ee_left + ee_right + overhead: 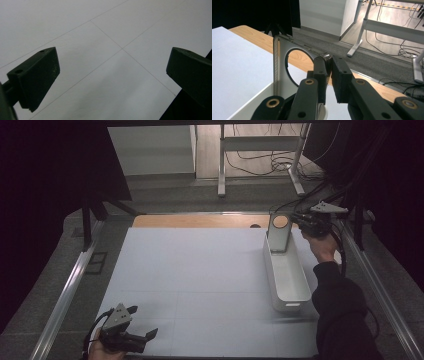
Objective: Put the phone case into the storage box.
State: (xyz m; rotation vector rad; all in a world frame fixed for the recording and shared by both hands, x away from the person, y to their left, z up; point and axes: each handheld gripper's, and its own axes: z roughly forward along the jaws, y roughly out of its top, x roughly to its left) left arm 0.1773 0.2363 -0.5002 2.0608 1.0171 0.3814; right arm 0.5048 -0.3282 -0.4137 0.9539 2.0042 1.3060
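Observation:
A grey phone case [278,237] with a round cut-out stands upright at the far end of a long white bin [295,292], its lower part inside the bin. My right gripper [301,222] is shut on the case's right edge. In the right gripper view the case [280,62] rises left of the gripper [329,61], whose jaws pinch its corner, and the bin's rim [249,100] shows below. My left gripper [141,322] hovers open near the table's front left; in its own view the gripper [113,75] has nothing between its wide-apart jaws.
A white mat [200,285] covers the table, with a strip of bare wood [200,221] at the far edge. Metal rails [70,290] run along both sides. Beyond the table stand a desk frame [260,150] and loose cables [270,162] on the floor.

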